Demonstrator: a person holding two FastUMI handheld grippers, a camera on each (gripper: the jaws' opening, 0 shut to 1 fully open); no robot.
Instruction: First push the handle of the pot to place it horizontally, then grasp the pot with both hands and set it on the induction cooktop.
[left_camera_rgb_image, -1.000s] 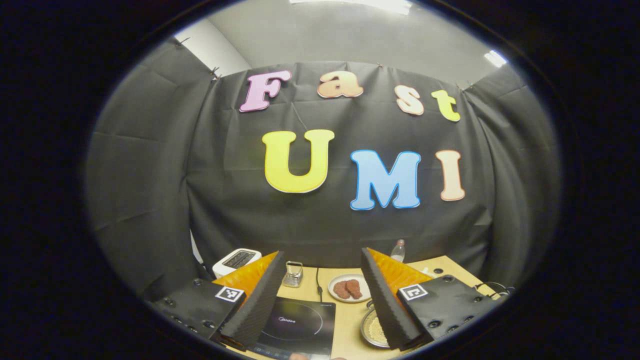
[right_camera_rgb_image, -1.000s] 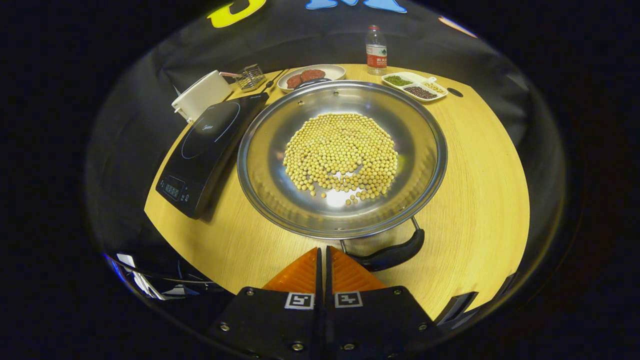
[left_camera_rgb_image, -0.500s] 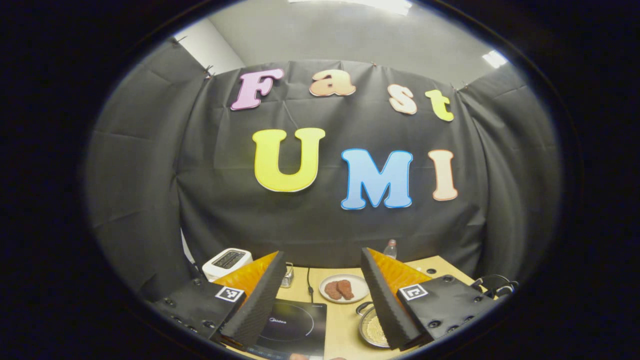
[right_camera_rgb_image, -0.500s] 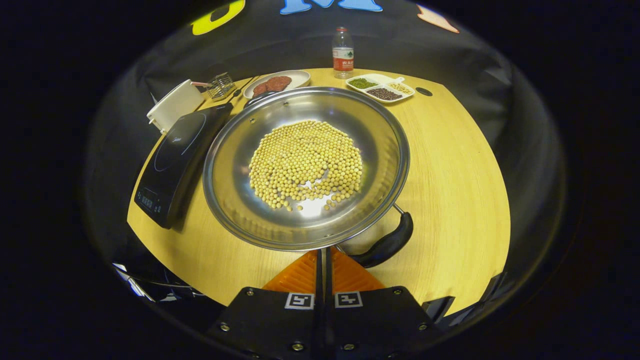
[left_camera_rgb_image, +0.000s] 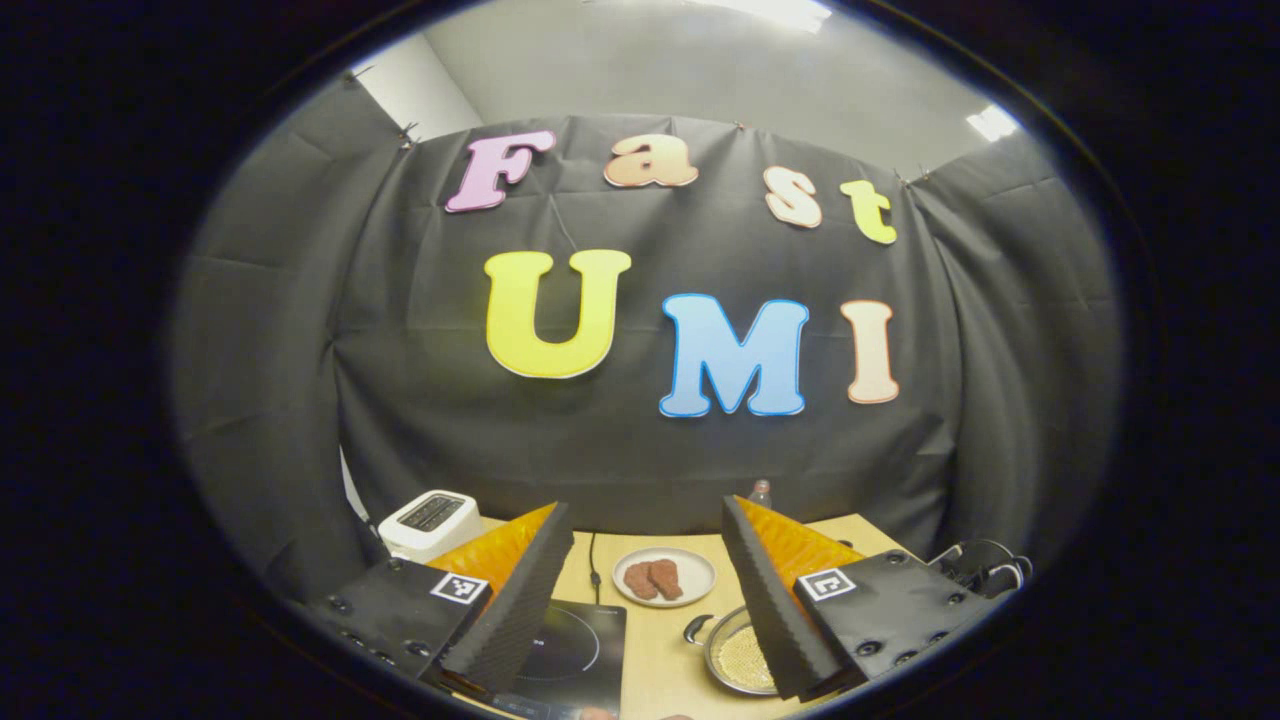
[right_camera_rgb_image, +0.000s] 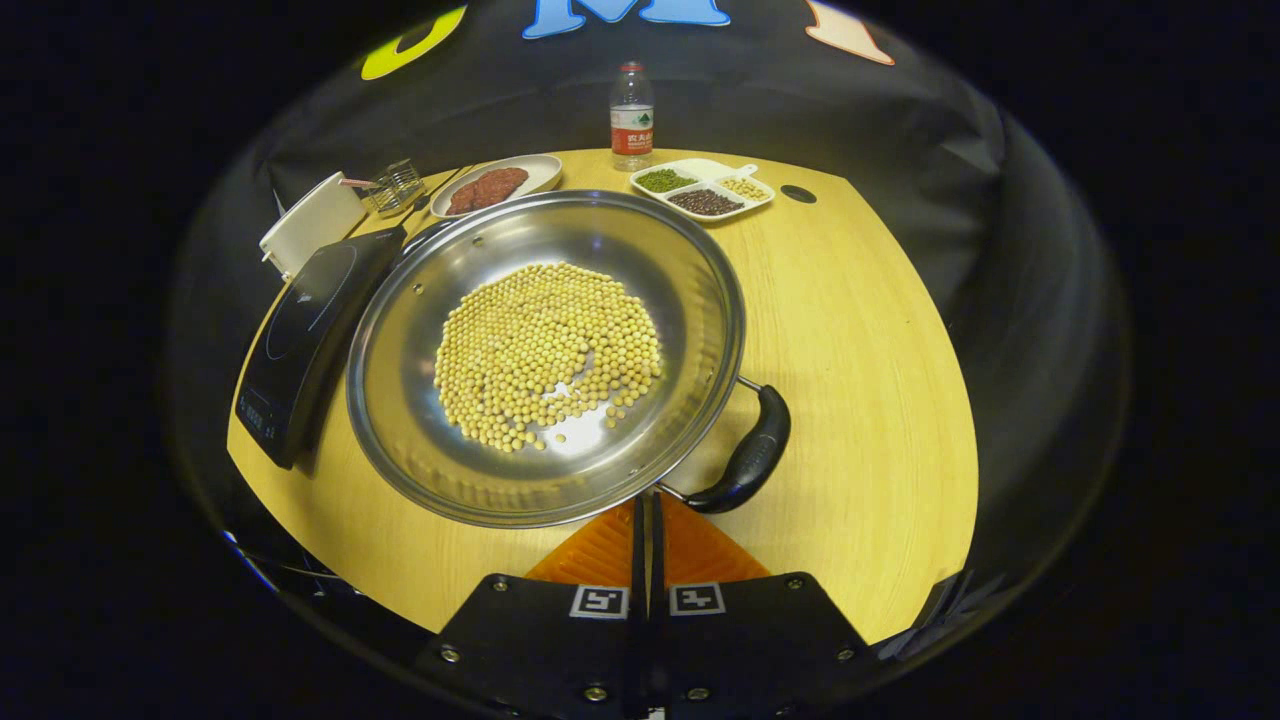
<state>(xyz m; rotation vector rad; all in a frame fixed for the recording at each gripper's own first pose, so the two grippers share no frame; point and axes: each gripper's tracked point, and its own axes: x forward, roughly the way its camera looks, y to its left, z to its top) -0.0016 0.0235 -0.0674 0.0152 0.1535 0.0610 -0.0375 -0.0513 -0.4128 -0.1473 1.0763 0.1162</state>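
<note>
Pot (right_camera_rgb_image: 545, 355), wide and steel, sits on the wooden table (right_camera_rgb_image: 880, 400) holding a heap of yellow beans (right_camera_rgb_image: 550, 350). Just left of the pot lies the cooktop (right_camera_rgb_image: 305, 340); beyond the pot stand a plate of meat (right_camera_rgb_image: 495, 185), a divided dish (right_camera_rgb_image: 705, 190) and a bottle (right_camera_rgb_image: 630, 110). The pot's black handle (right_camera_rgb_image: 745, 460) juts from its near right rim. The right gripper (right_camera_rgb_image: 647, 515), fingers clenched together, hovers at the pot's near rim. The left gripper (left_camera_rgb_image: 645, 600), fingers spread, is raised, well back from the pot.

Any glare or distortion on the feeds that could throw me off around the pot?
Right gripper view: bright glare patch on the pot floor among the beans; fisheye bows the table edge. Left gripper view: sharp, ceiling light overexposed, pot small and low.
</note>
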